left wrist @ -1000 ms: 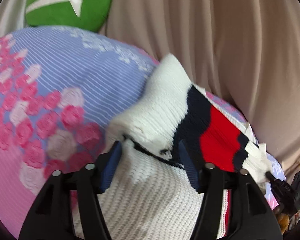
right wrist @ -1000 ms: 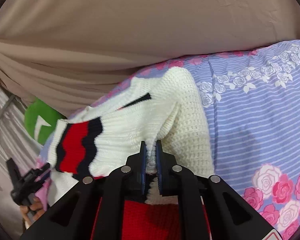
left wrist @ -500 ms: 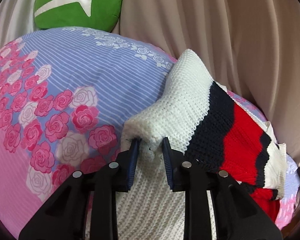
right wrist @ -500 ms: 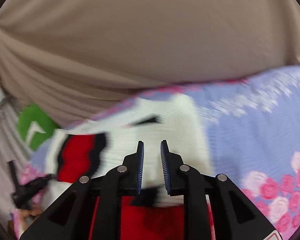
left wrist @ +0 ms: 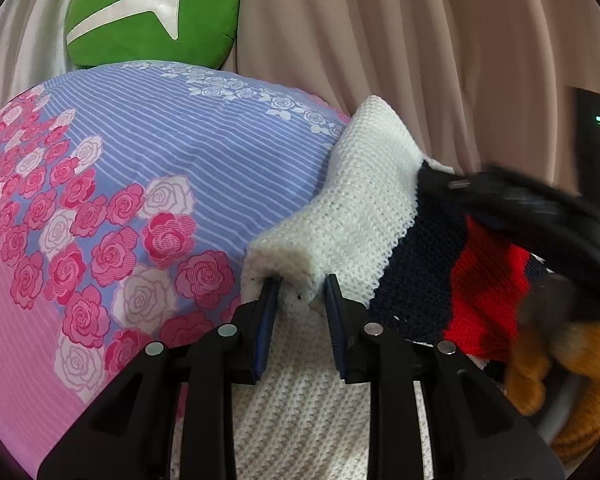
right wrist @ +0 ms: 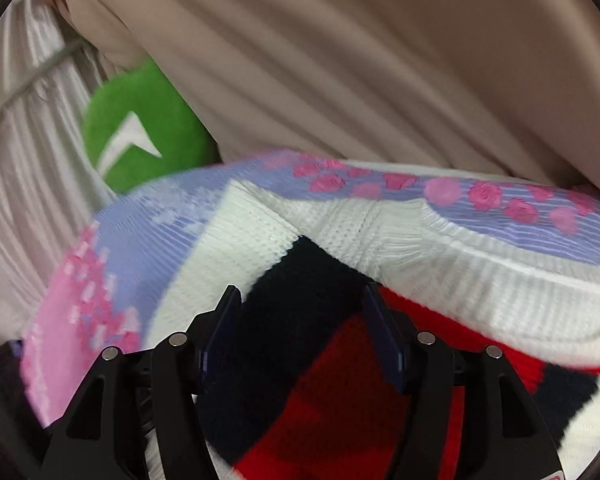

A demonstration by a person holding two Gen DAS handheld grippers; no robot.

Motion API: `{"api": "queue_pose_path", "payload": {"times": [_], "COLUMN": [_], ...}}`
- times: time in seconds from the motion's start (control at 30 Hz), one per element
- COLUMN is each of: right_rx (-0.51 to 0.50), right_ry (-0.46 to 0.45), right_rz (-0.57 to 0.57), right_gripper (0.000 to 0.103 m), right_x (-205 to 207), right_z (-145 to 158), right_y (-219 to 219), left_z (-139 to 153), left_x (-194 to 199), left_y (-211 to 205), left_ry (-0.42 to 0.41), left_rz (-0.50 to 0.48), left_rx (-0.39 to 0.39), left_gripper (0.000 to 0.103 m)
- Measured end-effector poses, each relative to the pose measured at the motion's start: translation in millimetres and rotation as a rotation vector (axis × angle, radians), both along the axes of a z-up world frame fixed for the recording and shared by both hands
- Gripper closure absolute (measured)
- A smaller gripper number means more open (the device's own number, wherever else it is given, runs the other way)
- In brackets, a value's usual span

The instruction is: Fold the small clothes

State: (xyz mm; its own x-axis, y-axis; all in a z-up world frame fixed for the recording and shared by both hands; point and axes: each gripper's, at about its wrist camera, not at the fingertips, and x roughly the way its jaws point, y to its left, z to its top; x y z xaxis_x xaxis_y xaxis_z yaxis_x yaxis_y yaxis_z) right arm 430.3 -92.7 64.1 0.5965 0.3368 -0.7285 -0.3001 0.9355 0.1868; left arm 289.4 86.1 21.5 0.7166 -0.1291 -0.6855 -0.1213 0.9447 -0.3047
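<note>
A small white knit sweater (left wrist: 340,224) with navy and red wavy bands lies on a rose-patterned bedsheet (left wrist: 140,168). My left gripper (left wrist: 298,286) is shut on a folded white edge of the sweater, which fills the gap between its blue pads. My right gripper (right wrist: 302,300) is open above the navy and red bands of the sweater (right wrist: 268,236), with its fingers spread wide and nothing held. The right gripper shows blurred in the left wrist view (left wrist: 520,208), over the sweater's striped part.
A green cushion (left wrist: 148,16) with a white mark lies behind the bed, also in the right wrist view (right wrist: 140,132). Beige curtain (left wrist: 420,40) hangs behind. A gloved orange hand (left wrist: 572,368) shows at the right edge.
My left gripper closed on the white fold and holds it. My right gripper let go of the sweater, opened wide and swung left over the striped part.
</note>
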Motion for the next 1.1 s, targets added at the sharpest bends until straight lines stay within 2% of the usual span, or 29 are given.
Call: {"api": "queue_pose_path", "payload": {"times": [0.03, 0.1, 0.23, 0.3, 0.37, 0.4, 0.47, 0.5, 0.6, 0.67, 0.73, 0.8, 0.83, 0.87, 0.9, 0.93, 0.97, 1.0, 1.07, 1.1], "right_rx": [-0.035, -0.021, 0.038, 0.052, -0.018, -0.014, 0.047, 0.091, 0.168, 0.177, 0.157, 0.071, 0.017, 0.019, 0.153, 0.193, 0.181, 0.199, 0.278, 0.263], "right_ry": [-0.018, 0.003, -0.099, -0.078, 0.005, 0.015, 0.003, -0.005, -0.095, -0.094, -0.063, -0.017, 0.018, 0.039, 0.019, 0.028, 0.033, 0.013, -0.019, -0.032], "right_rz": [0.003, 0.005, 0.002, 0.002, -0.017, -0.014, -0.029, -0.037, -0.029, -0.04, -0.052, -0.102, -0.168, -0.221, -0.225, -0.299, -0.396, -0.437, -0.473, -0.499], "right_gripper": [0.057, 0.099, 0.1, 0.1, 0.1, 0.1, 0.099, 0.094, 0.093, 0.089, 0.083, 0.082, 0.083, 0.09, 0.095, 0.096, 0.096, 0.099, 0.089, 0.076], "right_x": [2, 10, 13, 24, 43, 46, 43, 36, -10, -46, -88, -117, -133, -147, -169, -183, -199, -217, -262, -287], "right_z": [1, 6, 37, 30, -2, -11, -1, 9, 43, 51, 39, 16, -1, -13, -17, -18, -18, -15, -9, -6], "right_y": [6, 9, 10, 9, 13, 11, 3, -5, -36, -64, -100, -130, -156, -182, -216, -240, -260, -275, -295, -299], "left_z": [0, -1, -2, -1, -1, -1, -1, -1, -1, -1, -1, -1, -1, -1, -1, -1, -1, -2, -2, -2], "left_x": [0, 1, 1, 1, 0, 1, 1, 0, 2, 2, 2, 2, 2, 3, 3, 2, 3, 2, 0, -2], "left_y": [0, 2, 2, 1, 0, 0, 0, 0, 3, 3, 4, 3, 4, 4, 4, 5, 4, 6, 8, 10], "left_ry": [0.0, -0.001, -0.001, -0.001, -0.001, -0.002, -0.003, -0.003, -0.003, -0.003, -0.003, -0.004, -0.004, -0.004, -0.004, -0.004, -0.005, -0.006, -0.011, -0.014], "left_rz": [0.001, 0.004, 0.009, 0.008, 0.006, 0.004, 0.001, -0.001, -0.005, -0.005, -0.006, -0.005, -0.006, -0.006, -0.007, -0.009, -0.006, -0.008, -0.011, -0.011], "left_rx": [0.0, -0.002, 0.008, 0.014, 0.022, 0.025, 0.028, 0.025, 0.02, 0.022, 0.022, 0.024, 0.024, 0.023, 0.021, 0.018, 0.016, 0.006, -0.015, -0.03], "left_gripper": [0.079, 0.079, 0.079, 0.079, 0.079, 0.079, 0.079, 0.079, 0.079, 0.079, 0.079, 0.079, 0.079, 0.078, 0.078, 0.078, 0.078, 0.078, 0.078, 0.078]}}
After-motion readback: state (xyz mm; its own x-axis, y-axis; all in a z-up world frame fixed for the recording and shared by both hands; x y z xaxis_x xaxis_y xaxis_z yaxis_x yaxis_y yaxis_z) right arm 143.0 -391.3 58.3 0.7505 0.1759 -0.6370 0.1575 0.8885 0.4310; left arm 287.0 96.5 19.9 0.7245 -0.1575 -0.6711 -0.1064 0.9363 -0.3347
